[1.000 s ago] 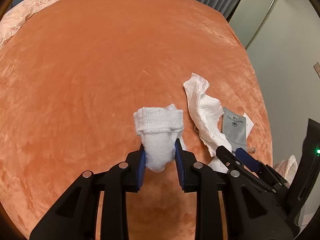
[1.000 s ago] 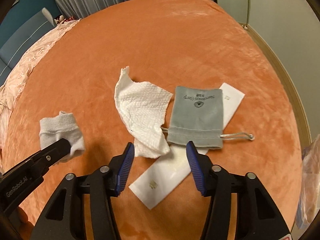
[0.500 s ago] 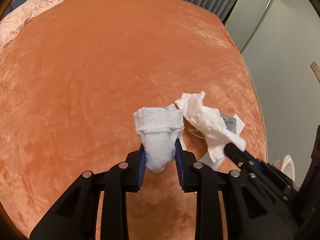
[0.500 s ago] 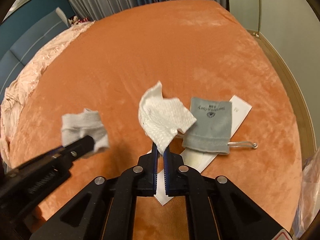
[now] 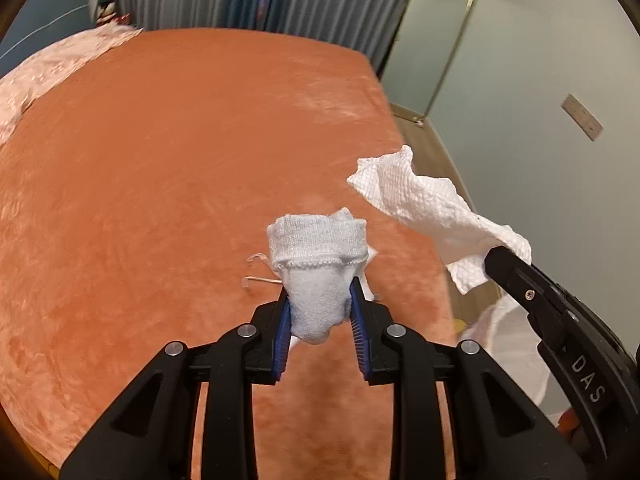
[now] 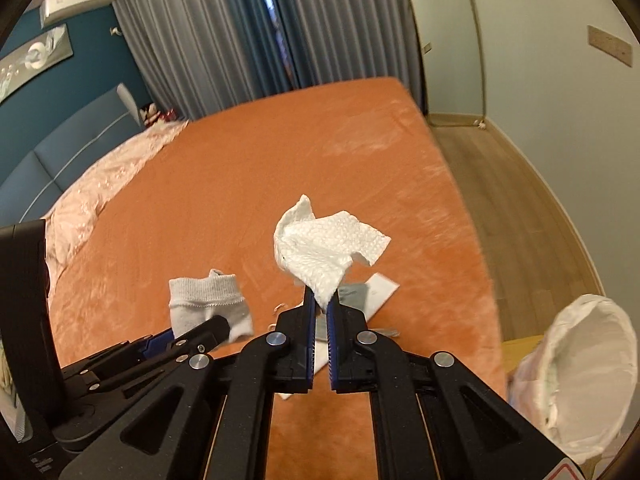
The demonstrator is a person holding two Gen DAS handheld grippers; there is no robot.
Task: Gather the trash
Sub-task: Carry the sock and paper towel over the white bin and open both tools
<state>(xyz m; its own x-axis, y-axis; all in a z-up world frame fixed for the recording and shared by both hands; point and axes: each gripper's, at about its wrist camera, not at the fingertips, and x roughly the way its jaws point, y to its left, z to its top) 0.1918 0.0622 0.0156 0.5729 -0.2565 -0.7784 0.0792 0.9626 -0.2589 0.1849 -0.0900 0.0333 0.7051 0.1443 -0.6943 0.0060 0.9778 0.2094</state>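
Observation:
My left gripper (image 5: 318, 300) is shut on a rolled pale grey sock (image 5: 316, 256), held up above the orange bed cover (image 5: 180, 160). The same sock (image 6: 208, 300) shows at the lower left of the right wrist view. My right gripper (image 6: 323, 300) is shut on a crumpled white paper towel (image 6: 328, 248), which stands up from its tips, also lifted off the bed. That paper towel (image 5: 432, 216) appears to the right in the left wrist view. A grey drawstring pouch (image 6: 354, 294) and a white paper wrapper (image 6: 380, 290) lie on the bed behind my right fingers, mostly hidden.
A white-lined trash bag (image 6: 580, 376) stands open on the floor off the bed's right edge. A pink quilt (image 6: 108, 196) covers the far left of the bed. Grey curtains (image 6: 240, 40) hang behind, and wooden floor (image 6: 500, 200) runs along the right wall.
My right gripper shut on the paper towel and lifted it off the bed. Both grippers have risen, so the room and trash bag come into view; the sock stays held.

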